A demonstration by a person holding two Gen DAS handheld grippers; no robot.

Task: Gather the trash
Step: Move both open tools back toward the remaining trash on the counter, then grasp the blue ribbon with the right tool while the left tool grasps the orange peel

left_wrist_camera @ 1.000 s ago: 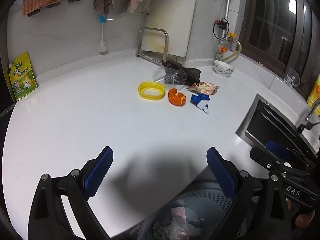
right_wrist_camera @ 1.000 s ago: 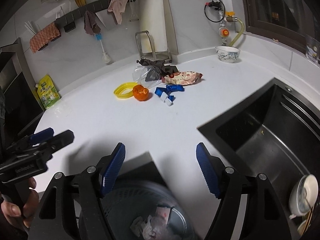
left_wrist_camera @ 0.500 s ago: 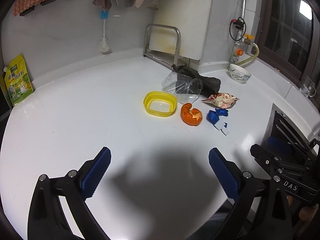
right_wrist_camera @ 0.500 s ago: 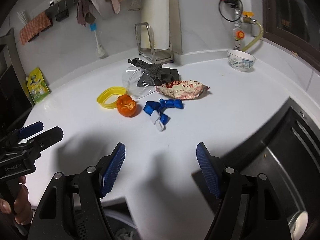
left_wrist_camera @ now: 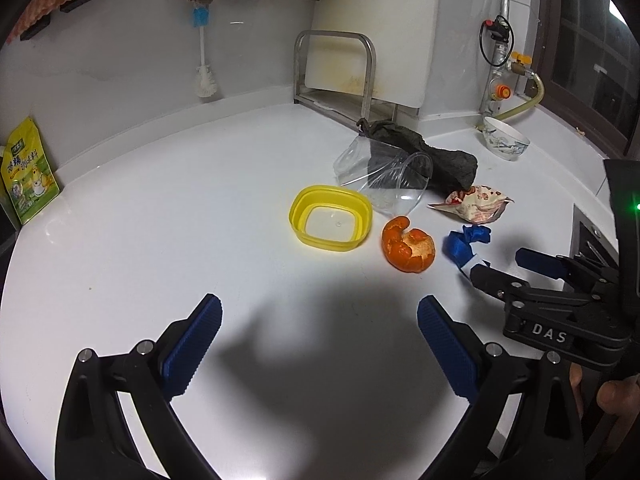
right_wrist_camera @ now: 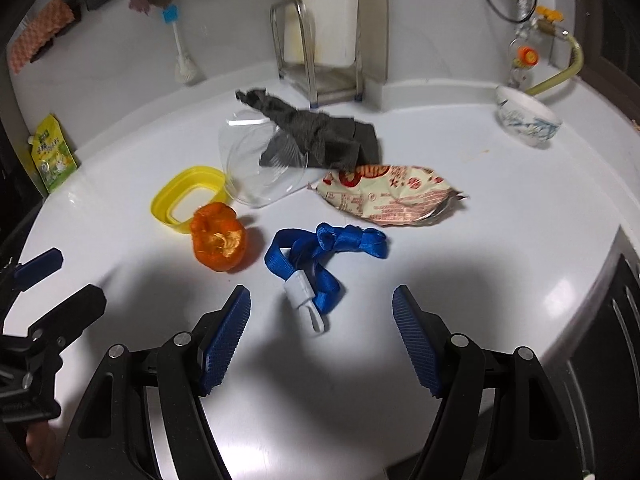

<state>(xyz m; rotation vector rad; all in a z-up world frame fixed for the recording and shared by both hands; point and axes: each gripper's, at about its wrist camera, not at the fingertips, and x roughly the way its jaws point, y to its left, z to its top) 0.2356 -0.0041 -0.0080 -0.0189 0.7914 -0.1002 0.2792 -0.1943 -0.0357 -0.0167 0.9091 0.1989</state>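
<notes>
Both tools released: I see my right tool (right_wrist_camera: 320,320) hanging over the blue lanyard (right_wrist_camera: 320,256), left tool (left_wrist_camera: 320,340) above bare bench (left_wrist_camera: 160,240).

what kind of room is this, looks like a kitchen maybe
Most likely a home kitchen. A white countertop runs along a tiled wall, with a dark sink set into it at the right edge, a dish brush hanging on the wall, and a gas valve with hose in the corner.

Both grippers now nearer the trash (right_wrist_camera: 326,256)
</notes>
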